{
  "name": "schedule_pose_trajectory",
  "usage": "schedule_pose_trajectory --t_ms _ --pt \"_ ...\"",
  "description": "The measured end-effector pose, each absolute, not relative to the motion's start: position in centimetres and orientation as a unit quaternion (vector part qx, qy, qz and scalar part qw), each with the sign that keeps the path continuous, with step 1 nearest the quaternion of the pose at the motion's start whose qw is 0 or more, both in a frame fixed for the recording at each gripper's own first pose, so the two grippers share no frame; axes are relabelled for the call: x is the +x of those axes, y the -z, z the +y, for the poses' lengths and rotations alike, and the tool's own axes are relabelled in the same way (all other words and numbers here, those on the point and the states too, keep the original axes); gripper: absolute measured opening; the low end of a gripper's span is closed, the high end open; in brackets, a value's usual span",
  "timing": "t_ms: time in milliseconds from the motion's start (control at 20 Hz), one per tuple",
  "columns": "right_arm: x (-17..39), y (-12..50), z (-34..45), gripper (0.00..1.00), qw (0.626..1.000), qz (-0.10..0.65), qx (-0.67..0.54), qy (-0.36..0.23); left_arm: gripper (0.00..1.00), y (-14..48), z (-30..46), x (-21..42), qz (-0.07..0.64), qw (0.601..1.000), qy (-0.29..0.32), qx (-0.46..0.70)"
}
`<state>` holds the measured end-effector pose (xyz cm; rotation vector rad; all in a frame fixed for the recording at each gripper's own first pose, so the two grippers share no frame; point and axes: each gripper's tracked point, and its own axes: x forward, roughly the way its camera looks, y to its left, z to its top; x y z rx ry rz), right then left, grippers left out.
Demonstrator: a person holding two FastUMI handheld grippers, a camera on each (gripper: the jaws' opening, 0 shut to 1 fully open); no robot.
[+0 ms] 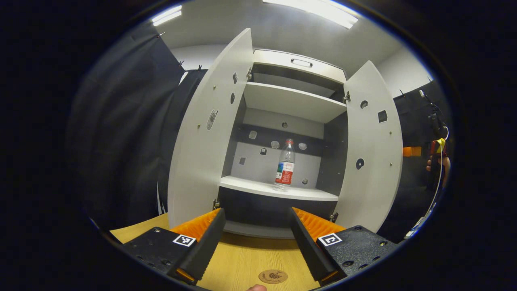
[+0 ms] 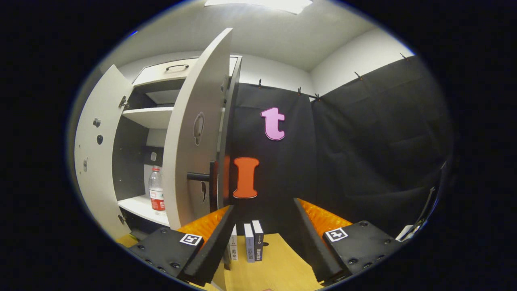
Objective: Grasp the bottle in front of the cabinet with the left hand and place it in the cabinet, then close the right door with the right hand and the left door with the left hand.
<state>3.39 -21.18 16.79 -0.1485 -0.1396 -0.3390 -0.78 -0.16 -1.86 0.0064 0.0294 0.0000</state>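
Water bottle (image 1: pixel 285 165) is standing upright on the cabinet's lower shelf (image 1: pixel 278 190); left gripper (image 1: pixel 257 227) and right gripper (image 2: pixel 263 224) are both gaping wide, holding nothing

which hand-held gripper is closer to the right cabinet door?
Right. The right hand-held gripper sits open beside the right door's outer face; the left hand-held gripper faces the cabinet's middle, square to the bottle.

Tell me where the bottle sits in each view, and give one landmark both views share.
Left gripper view: the bottle stands upright near the picture's middle, on the cabinet's lower shelf, between the two open doors.
Right gripper view: the bottle is at lower left, on that shelf, seen through the gap beside the right door.
Shared landmark: the upper shelf above the bottle.
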Motion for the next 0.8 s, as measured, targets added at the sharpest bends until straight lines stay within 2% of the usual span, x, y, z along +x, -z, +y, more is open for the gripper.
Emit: schedule_pose_trajectory --t_ms 300,800 --pt "3.6 -16.4 -19.8 0.94 0.983 -0.067 -0.059 0.160 0.95 2.1 0.4 -0.4 0.020 1.000 0.007 -0.005" --pt "5.3 -15.5 -11.4 0.94 0.994 -0.059 -0.059 0.077 0.95 1.8 2.1 -0.3 0.021 1.000 -0.002 -0.004"
